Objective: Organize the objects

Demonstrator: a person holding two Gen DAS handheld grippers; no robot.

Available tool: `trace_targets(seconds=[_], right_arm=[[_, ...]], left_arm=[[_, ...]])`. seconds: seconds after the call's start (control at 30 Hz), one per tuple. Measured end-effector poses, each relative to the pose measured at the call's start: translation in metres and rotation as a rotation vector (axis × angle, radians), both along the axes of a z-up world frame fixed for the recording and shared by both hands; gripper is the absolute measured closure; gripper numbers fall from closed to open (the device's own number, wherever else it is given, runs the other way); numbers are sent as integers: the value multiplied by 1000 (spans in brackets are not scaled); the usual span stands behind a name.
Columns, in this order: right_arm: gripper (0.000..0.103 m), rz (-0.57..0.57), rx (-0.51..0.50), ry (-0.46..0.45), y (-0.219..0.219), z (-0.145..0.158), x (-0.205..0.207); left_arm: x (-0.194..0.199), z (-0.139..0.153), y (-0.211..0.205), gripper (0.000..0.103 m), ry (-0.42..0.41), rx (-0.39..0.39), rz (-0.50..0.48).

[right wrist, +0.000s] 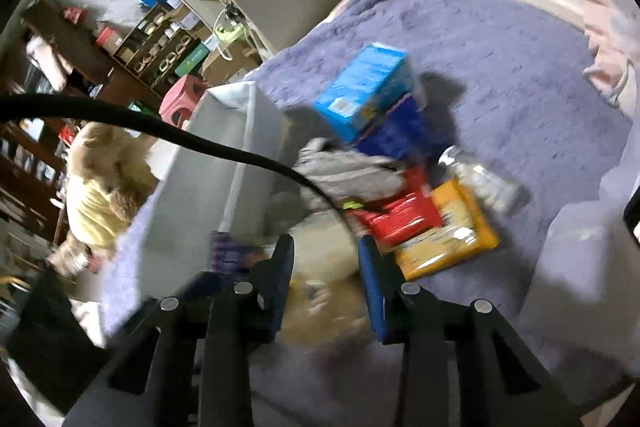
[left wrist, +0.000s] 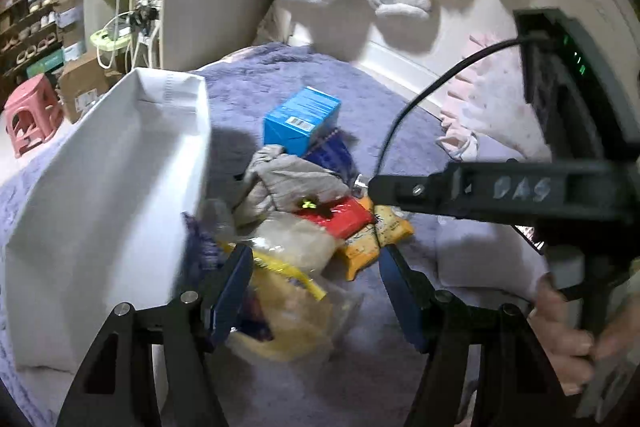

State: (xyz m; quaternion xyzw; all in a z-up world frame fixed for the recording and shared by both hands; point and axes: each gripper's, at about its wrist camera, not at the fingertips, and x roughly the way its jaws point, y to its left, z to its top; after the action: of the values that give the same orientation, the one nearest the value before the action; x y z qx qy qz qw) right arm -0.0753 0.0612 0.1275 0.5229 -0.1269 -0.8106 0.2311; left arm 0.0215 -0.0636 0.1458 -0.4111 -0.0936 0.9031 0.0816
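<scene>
Clutter lies heaped on the purple blanket (left wrist: 280, 75) just beside the white bin (left wrist: 120, 167). Left gripper (left wrist: 312, 291) and right gripper (right wrist: 326, 279) hang with jaws open over the yellow bag (left wrist: 288, 311); pinch it squarely before lifting binward.

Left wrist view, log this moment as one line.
left tongs: open over yellow bag | right tongs: open | white bin: left of pile | blue box: on pile

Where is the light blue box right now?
The light blue box sits on the purple blanket, at the far end of the pile in the left wrist view. It is right of the white bin, resting on a dark blue box.
</scene>
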Motion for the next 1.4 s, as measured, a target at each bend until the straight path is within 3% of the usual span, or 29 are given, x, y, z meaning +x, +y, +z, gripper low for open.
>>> trace_targets(seconds=[0.17,0.3,0.4,0.47,0.6,0.63,0.67,0.77,0.87,1.0,1.07,1.2,1.33,1.4], right_arm=[[57,67,-179,-85,11,-28,-6],[51,87,-260,-125,9,-43,-8],[48,159,-212,-137,-9,-50,-5],[34,243,-150,-69,-27,-52,0],[33,413,159,56,-69,-73,18],[33,457,189,64,-77,-80,22],[24,505,211,80,-86,-88,28],[10,535,256,123,-96,-97,37],[7,549,291,135,-100,-104,37],[8,540,269,109,-94,-107,31],[18,530,250,84,-89,-104,27],[23,502,197,45,-79,-97,19],[26,451,13,-51,-52,-83,5],[26,424,-97,-53,-32,-64,4]], left_arm=[[-11,-2,24,39,-21,-141,63],[-9,3,26,39,-44,-242,109],[-5,5,4,40,-65,-337,227],[-5,1,-8,39,-91,-405,284],[-1,2,-34,39,-87,-327,326],[0,4,-38,39,-80,-312,336],[2,5,-41,39,-74,-312,346],[5,10,-46,40,-55,-299,354],[8,12,-53,40,-48,-271,363],[7,11,-57,40,-50,-277,388],[6,10,-58,40,-54,-270,396],[7,11,-59,40,-44,-264,406],[14,19,-68,40,-11,-242,437],[18,23,-71,40,2,-226,448]])
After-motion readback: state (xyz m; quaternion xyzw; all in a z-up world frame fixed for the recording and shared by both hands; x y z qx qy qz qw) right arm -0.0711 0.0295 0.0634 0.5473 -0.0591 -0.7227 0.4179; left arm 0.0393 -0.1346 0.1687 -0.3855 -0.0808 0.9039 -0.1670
